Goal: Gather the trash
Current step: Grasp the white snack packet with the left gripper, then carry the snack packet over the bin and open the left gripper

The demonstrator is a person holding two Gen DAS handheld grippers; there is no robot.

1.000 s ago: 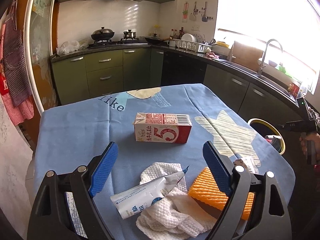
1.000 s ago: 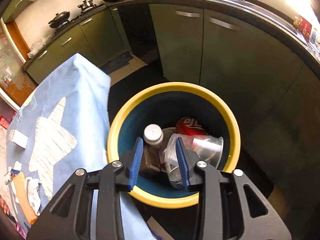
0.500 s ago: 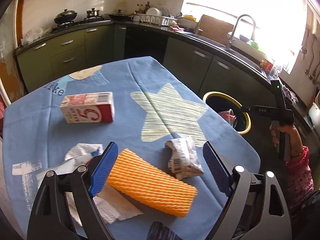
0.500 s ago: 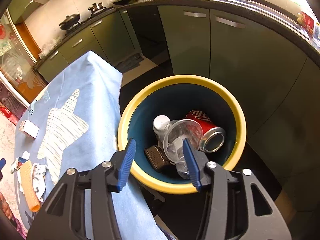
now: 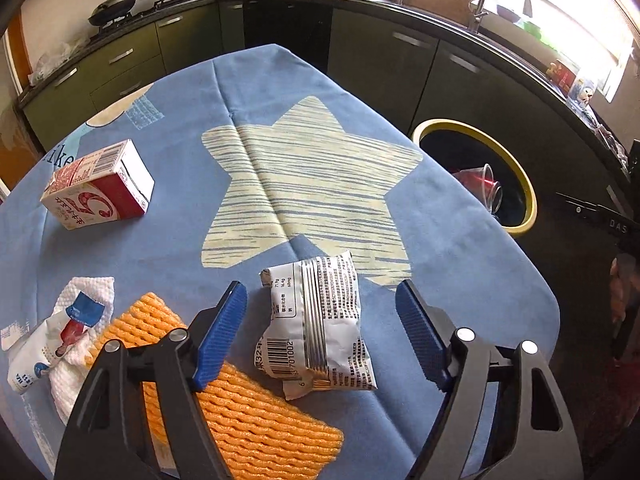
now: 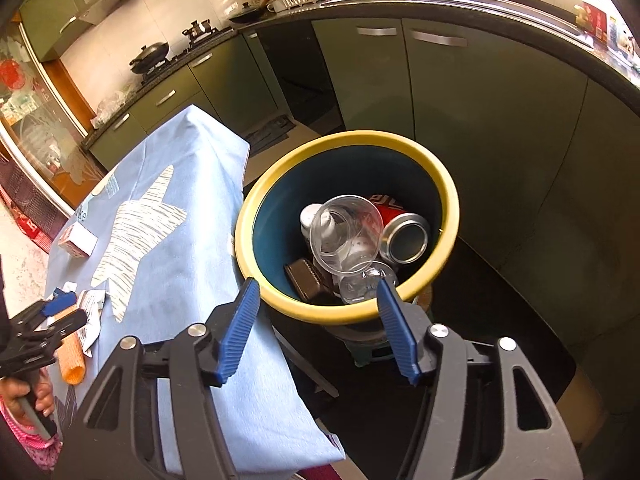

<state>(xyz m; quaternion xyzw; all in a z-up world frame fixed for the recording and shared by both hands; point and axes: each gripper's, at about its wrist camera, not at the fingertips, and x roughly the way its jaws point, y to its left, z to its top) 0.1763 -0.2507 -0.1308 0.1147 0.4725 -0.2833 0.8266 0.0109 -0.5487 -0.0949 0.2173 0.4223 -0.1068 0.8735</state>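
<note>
A crumpled white wrapper lies on the blue tablecloth. My left gripper hangs over it, one blue pad on each side; the jaws are closing but the pads stand clear of it. An orange foam sleeve lies under the left finger. A red and white carton and a paper towel with a pouch sit further left. My right gripper hovers at the near rim of the yellow-rimmed bin, jaws opening, nothing between them. The bin holds a clear cup and a red can.
The bin stands on the floor just off the table's right edge. Green kitchen cabinets curve round behind it, with a sink and dish rack on the counter. A hand in a pink sleeve holds the left gripper's handle.
My left gripper swung right from the carton and towel to over the wrapper, came lower, and its jaws narrowed. My right gripper's jaws widened and it drew back from over the bin.
</note>
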